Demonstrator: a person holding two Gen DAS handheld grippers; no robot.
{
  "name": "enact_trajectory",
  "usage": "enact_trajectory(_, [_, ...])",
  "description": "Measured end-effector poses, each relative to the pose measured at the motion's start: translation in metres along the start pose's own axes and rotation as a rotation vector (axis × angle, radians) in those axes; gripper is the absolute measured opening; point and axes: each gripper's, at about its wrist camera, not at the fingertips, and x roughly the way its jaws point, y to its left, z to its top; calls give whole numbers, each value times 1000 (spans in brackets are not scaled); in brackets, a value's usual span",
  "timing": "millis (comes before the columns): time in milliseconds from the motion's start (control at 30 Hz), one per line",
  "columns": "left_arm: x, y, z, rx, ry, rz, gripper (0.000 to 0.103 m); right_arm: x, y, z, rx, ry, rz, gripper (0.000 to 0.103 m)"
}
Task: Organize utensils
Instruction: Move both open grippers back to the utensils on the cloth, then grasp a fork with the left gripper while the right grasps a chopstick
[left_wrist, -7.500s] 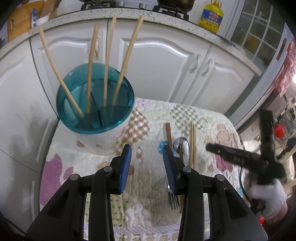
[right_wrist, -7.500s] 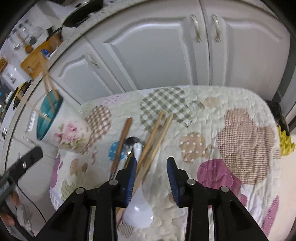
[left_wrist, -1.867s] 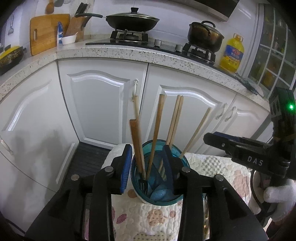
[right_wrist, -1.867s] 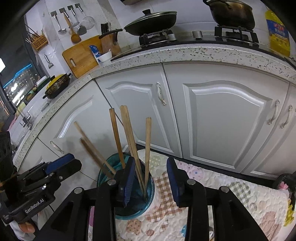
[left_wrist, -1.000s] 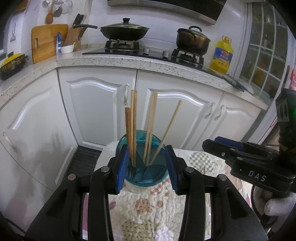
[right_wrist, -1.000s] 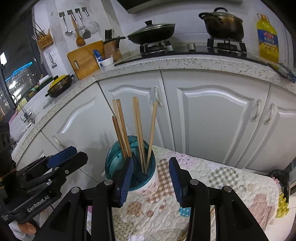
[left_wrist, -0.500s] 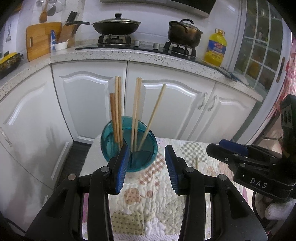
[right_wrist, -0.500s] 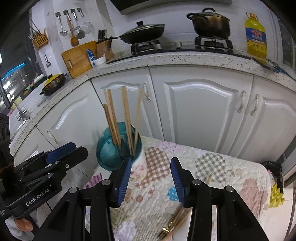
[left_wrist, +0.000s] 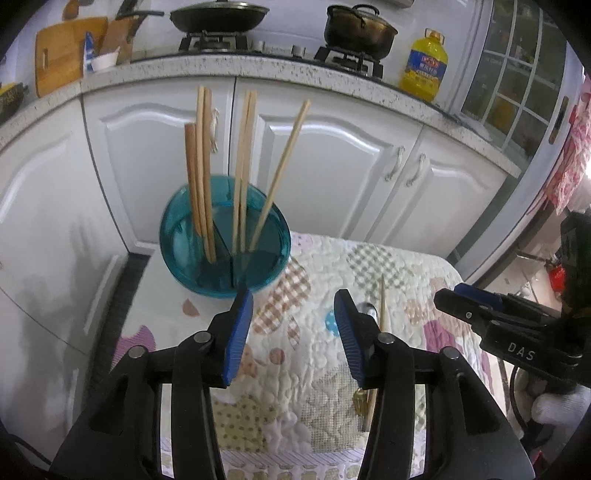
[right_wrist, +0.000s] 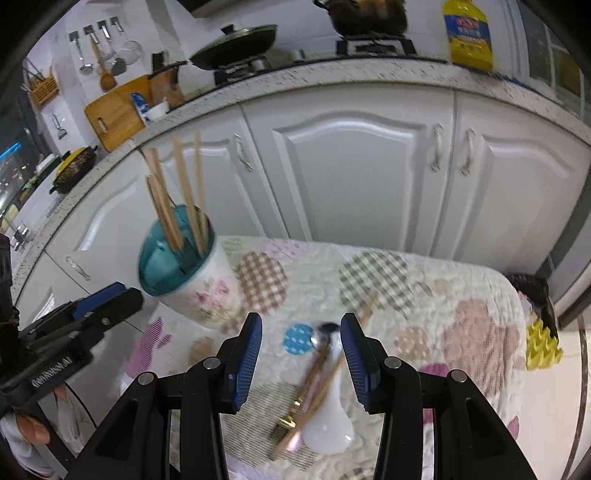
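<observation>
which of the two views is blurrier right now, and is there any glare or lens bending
Right wrist view: blurrier, the utensil holder and the utensils lying on the quilted cloth are smeared. Left wrist view: sharp, the chopsticks standing in the holder are crisp. Both views: fisheye curves the countertop and darkens the corners; soft sheen on the white cabinet doors.

The utensil holder (right_wrist: 184, 266) stands on the quilted mat (right_wrist: 461, 295), chopsticks (left_wrist: 242, 173) upright inside it. Right of the holder, on the mat, lie a spoon (right_wrist: 327, 417) and more utensils (right_wrist: 303, 398). Cabinets (right_wrist: 351, 166) stand behind the holder.
</observation>
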Motion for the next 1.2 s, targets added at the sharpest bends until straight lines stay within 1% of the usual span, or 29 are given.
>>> enact_trajectory(167, [16,-1,-9,-1,57,-18,46,19,-25,-16,54,57,-12,42])
enact_trajectory(300, [25,-4,-17,7,91,-19,46,45,-44,-28,101,113,11,42])
enact_trajectory(400, [34,-5,-22,14,118,-27,46,70,-54,-33,120,163,12,37])
enact_trajectory(600, [51,-11,-27,29,173,-60,46,113,-79,-27,238,223,54,35])
enact_trajectory(667, [59,-15,-28,33,192,-76,46,122,-83,-23,252,230,67,35])
enact_trajectory(733, [68,-21,-29,50,212,-88,46,132,-86,-19,259,239,76,22])
enact_trajectory(767, [71,-24,-29,58,219,-92,46,133,-88,-18,262,238,80,18])
enact_trajectory(800, [76,-28,-30,67,230,-97,46,134,-90,-18,264,236,84,11])
enact_trajectory(833, [80,-31,-31,72,238,-105,46,132,-92,-18,261,235,91,10])
enact_trajectory(900, [92,-39,-32,83,259,-129,46,125,-96,-21,249,229,97,10])
enact_trajectory(1000, [111,-50,-34,103,292,-144,46,111,-104,-27,225,236,106,10])
enact_trajectory(1067, [125,-57,-35,112,315,-159,46,102,-106,-32,183,247,94,10])
enact_trajectory(1200, [148,-67,-33,127,342,-155,46,87,-113,-41,157,260,85,10])
